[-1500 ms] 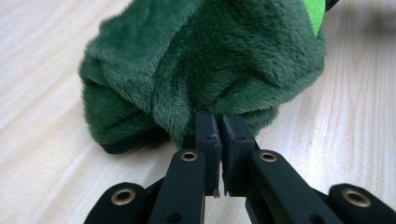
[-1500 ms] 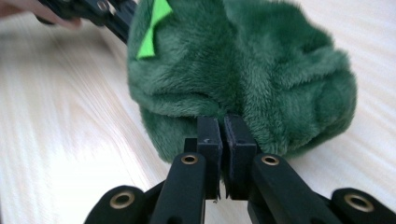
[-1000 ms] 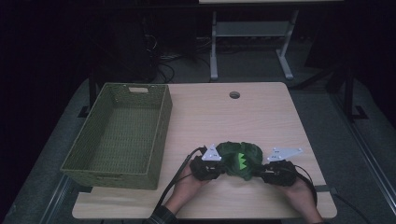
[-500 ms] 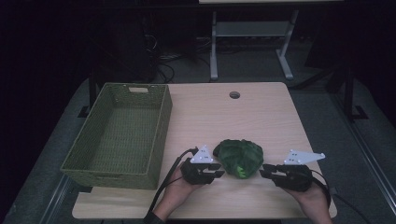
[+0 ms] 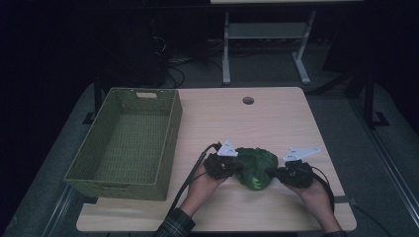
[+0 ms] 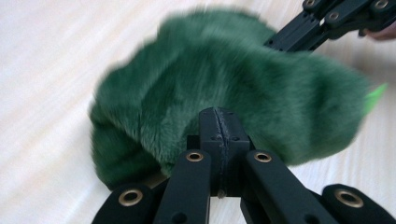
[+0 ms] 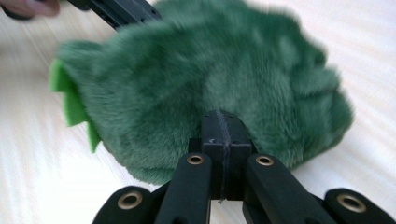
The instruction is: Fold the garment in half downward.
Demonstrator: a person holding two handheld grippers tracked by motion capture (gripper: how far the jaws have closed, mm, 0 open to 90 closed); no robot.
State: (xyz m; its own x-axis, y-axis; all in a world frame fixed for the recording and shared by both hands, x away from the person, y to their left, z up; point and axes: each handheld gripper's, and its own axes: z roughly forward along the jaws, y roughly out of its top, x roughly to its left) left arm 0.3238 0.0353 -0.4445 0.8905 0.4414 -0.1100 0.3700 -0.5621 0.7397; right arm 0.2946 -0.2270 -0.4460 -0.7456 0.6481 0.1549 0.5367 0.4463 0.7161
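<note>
A green plush toy with a bright green felt edge lies on the wooden table, near its front. My left gripper is at the toy's left side and my right gripper at its right side. In the left gripper view the jaws have just closed, and the gripper pinches the fur of the toy at its tips. In the right gripper view the jaws have also just closed, and the gripper nips the toy at its edge. Each hand holds its gripper low over the table.
A green woven basket stands on the left part of the table with nothing in it. A round cable hole sits near the table's far edge. Black cables trail from both grippers toward the front edge. A metal desk frame stands behind the table.
Half a second ago both grippers stood a little apart from the toy. Both have since moved inward onto its sides and shut, and the toy looks bunched up between them.
</note>
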